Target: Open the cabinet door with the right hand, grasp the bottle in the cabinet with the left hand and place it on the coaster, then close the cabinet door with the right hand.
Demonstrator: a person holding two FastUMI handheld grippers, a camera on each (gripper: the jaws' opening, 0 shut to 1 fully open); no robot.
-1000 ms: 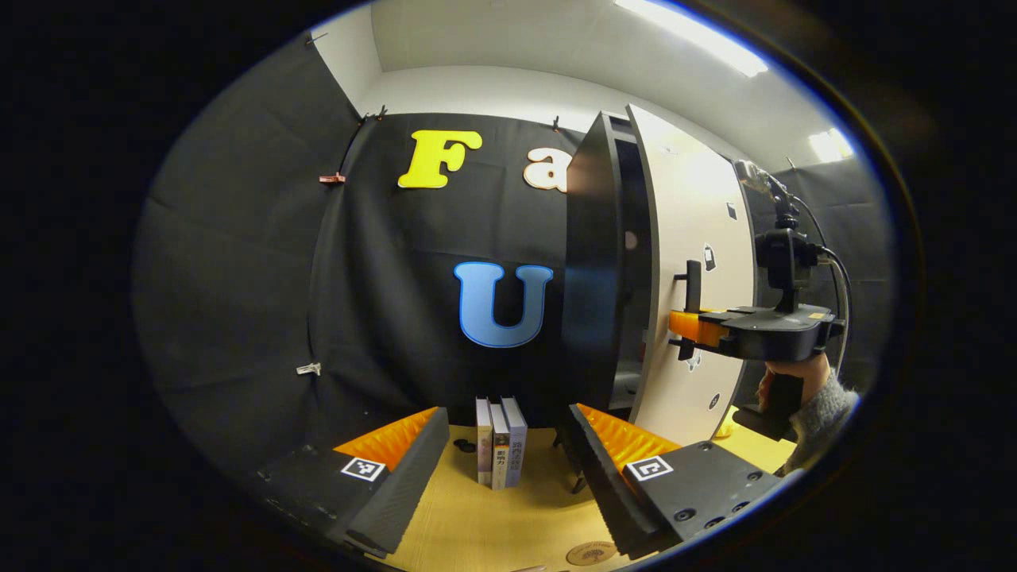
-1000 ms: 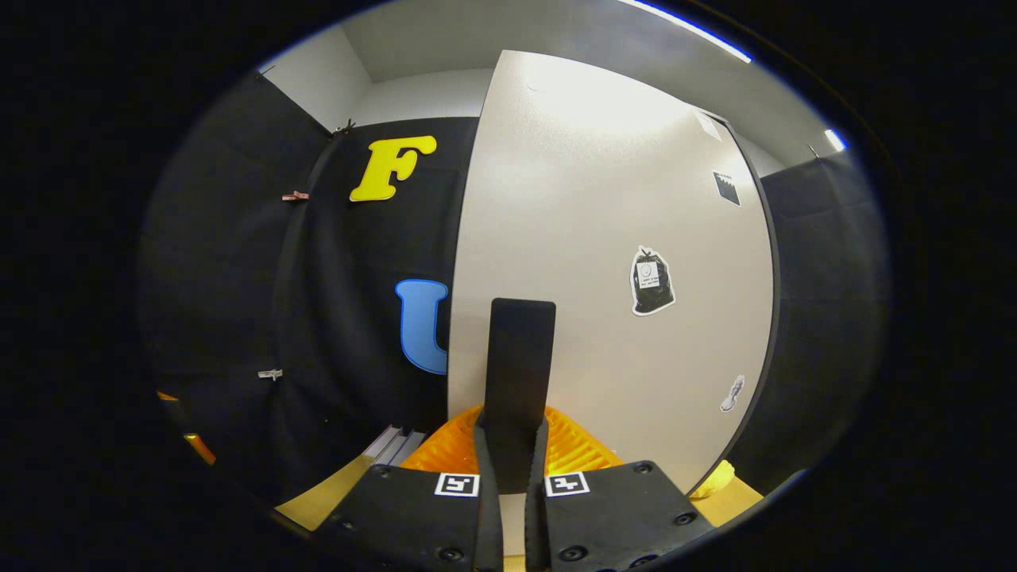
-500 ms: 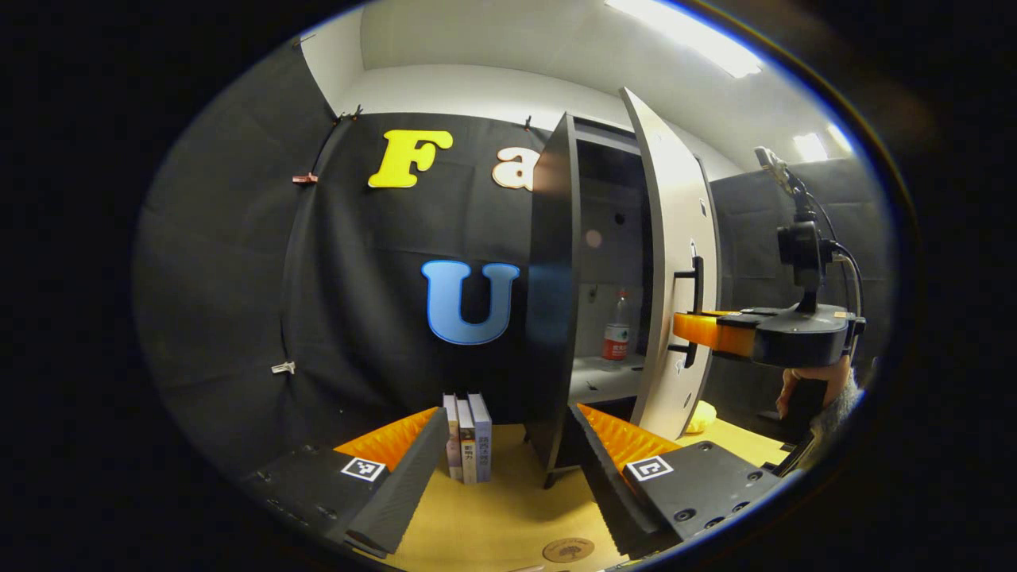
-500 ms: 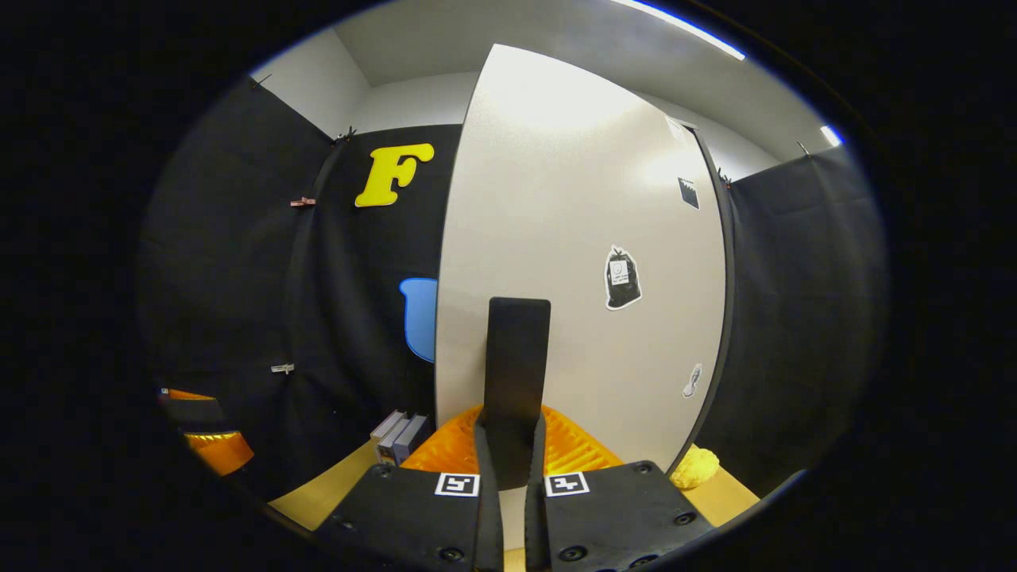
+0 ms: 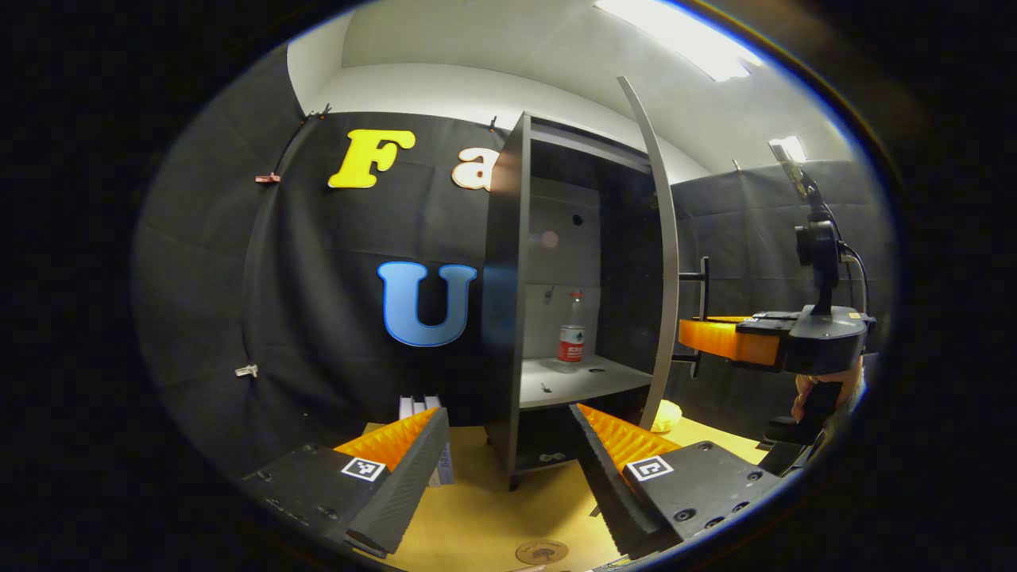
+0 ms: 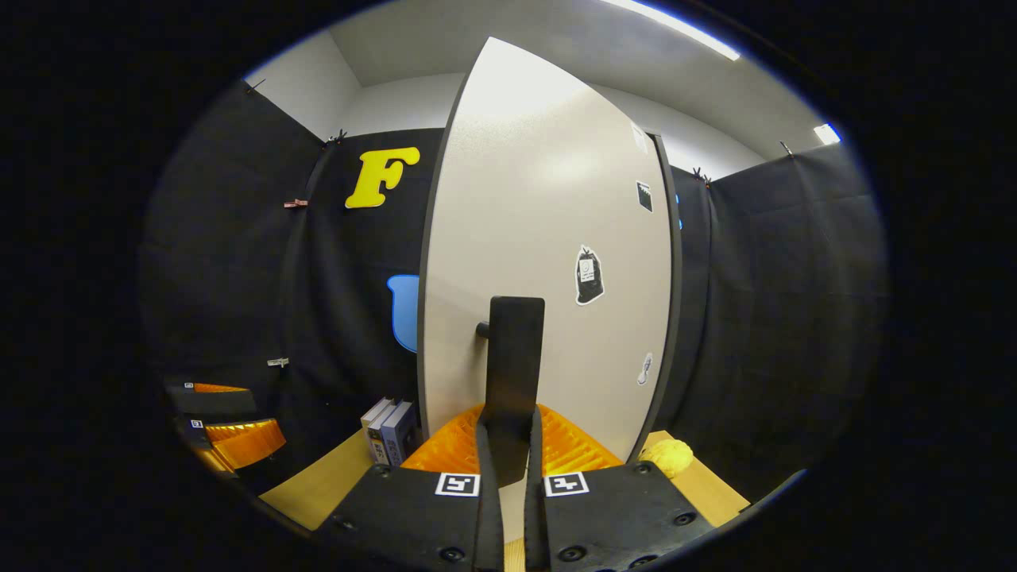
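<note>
The dark cabinet (image 5: 505,278) stands open, its pale door (image 5: 664,278) swung out and seen edge-on. A clear bottle with a red label (image 5: 570,342) stands upright on the shelf inside. My left gripper (image 5: 508,413) is open, low before the cabinet, with nothing between its fingers. A round wooden coaster (image 5: 542,550) lies on the table just below it. My right gripper (image 5: 699,338) is shut on the door's black bar handle (image 5: 703,290). In the right gripper view the handle (image 6: 515,357) sits between the closed fingers of the right gripper (image 6: 508,429), against the door (image 6: 548,238).
Three books (image 6: 385,429) stand upright on the wooden table (image 5: 477,516) left of the cabinet. A yellow lumpy object (image 6: 667,457) lies by the door's foot. A hand (image 5: 818,389) holds the right gripper. The left gripper (image 6: 230,433) appears at far left.
The right gripper has pulled the door from partly open to wide open. The shelf and bottle have come into view. The left gripper stayed open, its view turning toward the cabinet.
</note>
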